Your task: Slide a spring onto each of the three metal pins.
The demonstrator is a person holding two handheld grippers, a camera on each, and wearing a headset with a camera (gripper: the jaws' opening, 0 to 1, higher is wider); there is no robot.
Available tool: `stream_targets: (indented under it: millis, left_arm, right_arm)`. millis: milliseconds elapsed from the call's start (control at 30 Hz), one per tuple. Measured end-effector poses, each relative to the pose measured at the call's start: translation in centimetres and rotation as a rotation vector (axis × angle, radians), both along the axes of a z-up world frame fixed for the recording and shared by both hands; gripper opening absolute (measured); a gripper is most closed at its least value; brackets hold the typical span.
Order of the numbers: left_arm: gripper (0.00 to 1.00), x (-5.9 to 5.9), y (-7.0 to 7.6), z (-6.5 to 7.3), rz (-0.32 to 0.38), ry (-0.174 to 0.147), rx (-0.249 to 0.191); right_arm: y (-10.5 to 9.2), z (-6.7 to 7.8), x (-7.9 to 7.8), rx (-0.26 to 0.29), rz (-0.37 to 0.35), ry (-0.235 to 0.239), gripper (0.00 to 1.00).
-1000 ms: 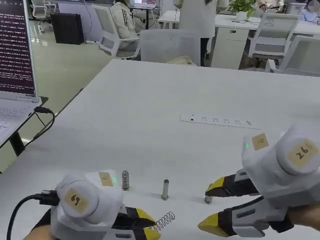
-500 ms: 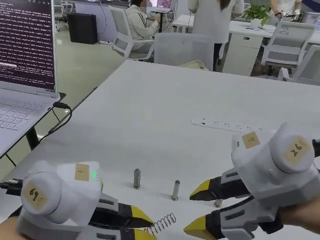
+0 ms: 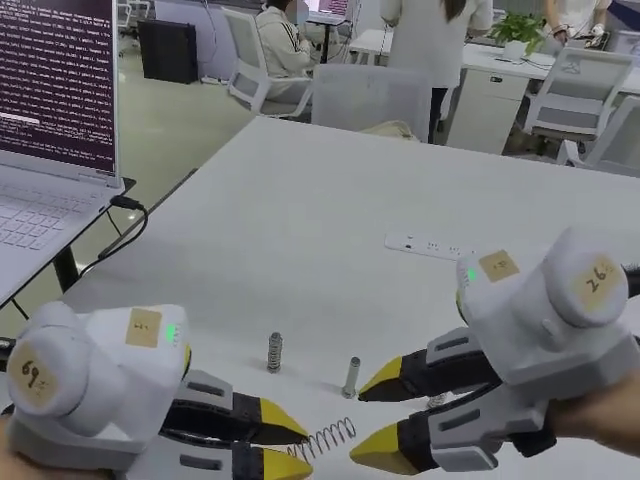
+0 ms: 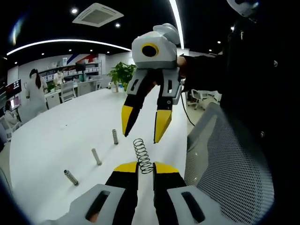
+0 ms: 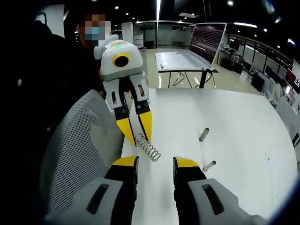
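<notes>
The left gripper [image 3: 300,447] is clamped on one end of a loose coil spring [image 3: 328,440]. The spring's thin wire turns jut past the gripper's yellow tips, slanting up toward the right gripper [image 3: 356,428]. Ahead of the left gripper a spring-covered pin [image 3: 275,352] stands on the white tabletop [image 3: 300,230]. A bare pin [image 3: 351,377] stands just off the right gripper's upper tip. The right gripper's jaws gape, holding nothing.
</notes>
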State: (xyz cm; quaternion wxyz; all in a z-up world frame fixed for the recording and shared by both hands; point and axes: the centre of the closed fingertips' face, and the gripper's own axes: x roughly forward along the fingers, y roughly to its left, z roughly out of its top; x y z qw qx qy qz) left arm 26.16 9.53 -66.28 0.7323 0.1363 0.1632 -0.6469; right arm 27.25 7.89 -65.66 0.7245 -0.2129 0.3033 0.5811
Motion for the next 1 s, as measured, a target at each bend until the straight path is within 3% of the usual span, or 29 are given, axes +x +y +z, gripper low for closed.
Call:
stream_targets:
  millis: [433, 600, 1000]
  left_arm:
    - [0.04, -1.4, -0.5, 1.0, -0.072, -0.027, -0.035]
    - [0.04, -2.2, -0.5, 1.2, -0.106, -0.028, -0.048]
    - [0.03, -1.6, -0.5, 1.1, -0.073, -0.034, -0.047]
  right_arm:
    - [0.7, -0.4, -1.7, 0.016, 0.078, 0.056, 0.20]
    - [0.9, -0.3, -2.5, 0.018, 0.118, 0.065, 0.14]
    - [0.9, 0.3, -2.8, -0.004, 0.125, 0.068, 0.09]
